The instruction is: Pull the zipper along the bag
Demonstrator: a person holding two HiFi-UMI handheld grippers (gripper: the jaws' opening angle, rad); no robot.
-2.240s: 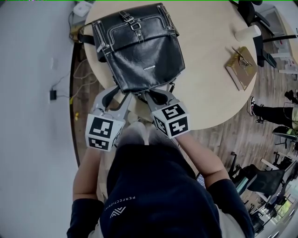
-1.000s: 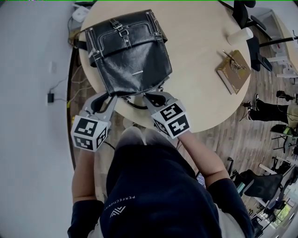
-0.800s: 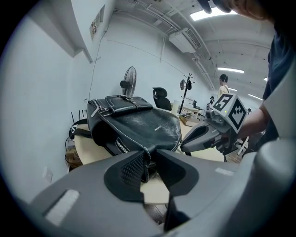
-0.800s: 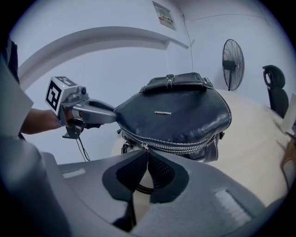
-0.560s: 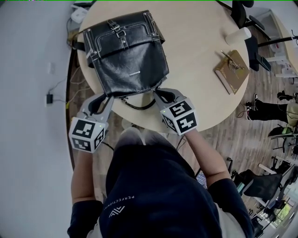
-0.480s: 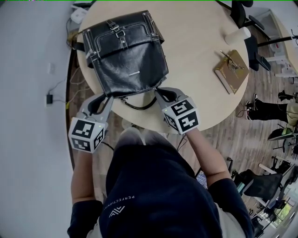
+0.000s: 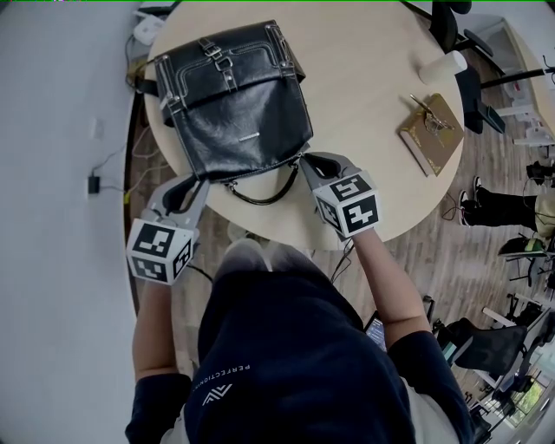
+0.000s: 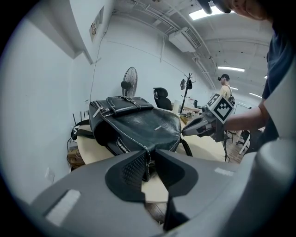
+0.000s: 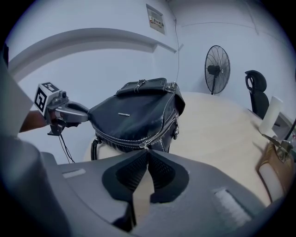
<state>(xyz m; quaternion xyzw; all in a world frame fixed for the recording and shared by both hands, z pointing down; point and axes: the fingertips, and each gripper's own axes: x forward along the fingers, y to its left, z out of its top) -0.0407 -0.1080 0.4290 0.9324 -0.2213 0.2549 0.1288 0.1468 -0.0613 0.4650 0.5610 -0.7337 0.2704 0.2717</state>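
Observation:
A black leather bag [image 7: 234, 104] lies flat on the round wooden table [image 7: 373, 113], its near edge by the table's rim. My left gripper [image 7: 201, 180] is at the bag's near left corner. Its jaws have just been closing, and the stitched corner seam [image 8: 147, 155] sits pinched between the pads. My right gripper [image 7: 303, 160] is at the near right corner, shut at the silver zipper [image 9: 157, 134]. The slider [image 9: 145, 147] sits right at its tips, and the pull is hidden between the pads. A strap loop [image 7: 260, 195] hangs over the table's edge between the grippers.
A white cup [image 7: 447, 65] and a brown notebook [image 7: 436, 130] lie on the table's right side. Office chairs [image 7: 460, 22] stand beyond it. A floor fan [image 9: 216, 65] and a wall are behind the table. Cables [image 7: 108, 169] run on the floor at left.
My right gripper has slid to the right along the bag's near edge, from its middle to the right corner. The left gripper and the bag have stayed put over the last second.

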